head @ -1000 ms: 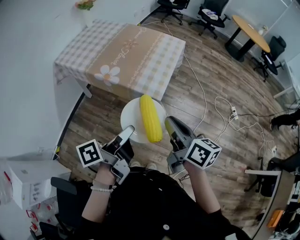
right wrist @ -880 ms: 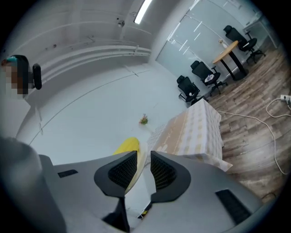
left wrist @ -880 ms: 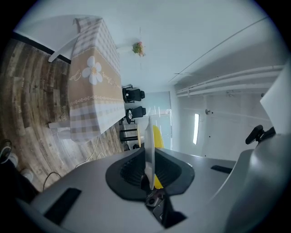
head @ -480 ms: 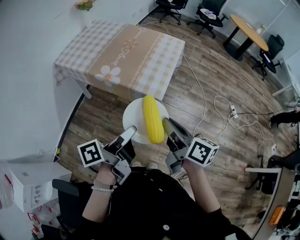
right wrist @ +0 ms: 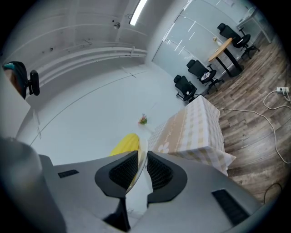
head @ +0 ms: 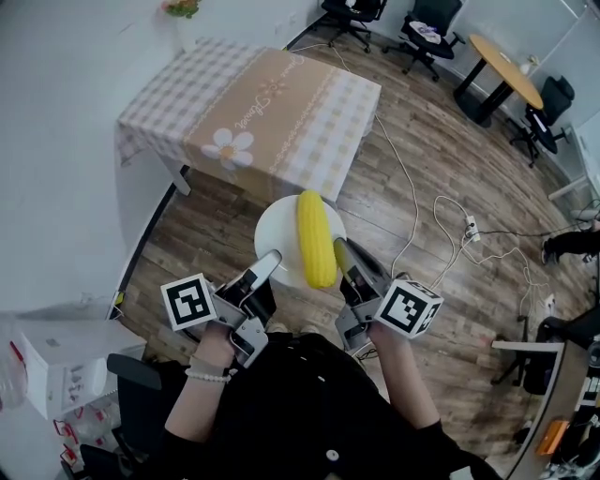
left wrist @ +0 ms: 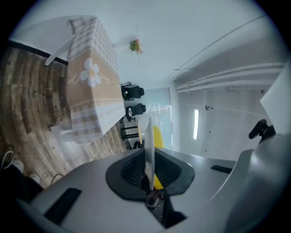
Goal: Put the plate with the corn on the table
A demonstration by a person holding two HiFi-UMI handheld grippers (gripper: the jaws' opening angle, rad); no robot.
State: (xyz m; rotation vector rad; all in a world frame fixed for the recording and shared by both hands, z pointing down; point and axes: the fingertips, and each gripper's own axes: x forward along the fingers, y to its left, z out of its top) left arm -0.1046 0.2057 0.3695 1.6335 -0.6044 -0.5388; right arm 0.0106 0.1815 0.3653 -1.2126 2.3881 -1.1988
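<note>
A white plate [head: 279, 236] with a yellow corn cob [head: 316, 237] lying on it hangs in the air over the wooden floor, just short of the table [head: 253, 112] with the checked cloth. My left gripper [head: 270, 262] is shut on the plate's near left rim. My right gripper [head: 343, 255] is shut on the near right rim. In the left gripper view the plate [left wrist: 149, 144] stands edge-on between the pads, the corn [left wrist: 158, 139] behind it. In the right gripper view the plate's rim [right wrist: 142, 160] is pinched between the pads, with the corn [right wrist: 124, 144] to its left.
The table's cloth has a daisy print [head: 228, 147] near its front edge; a small flower vase [head: 183, 8] stands at its far corner. White cables [head: 441, 225] trail over the floor at right. Office chairs [head: 427, 28] and a round table [head: 498, 67] stand farther back.
Plate, corn and both grippers have shifted a little forward toward the table; the plate's far edge now reaches the table's near corner in the head view. Both grips are unchanged.
</note>
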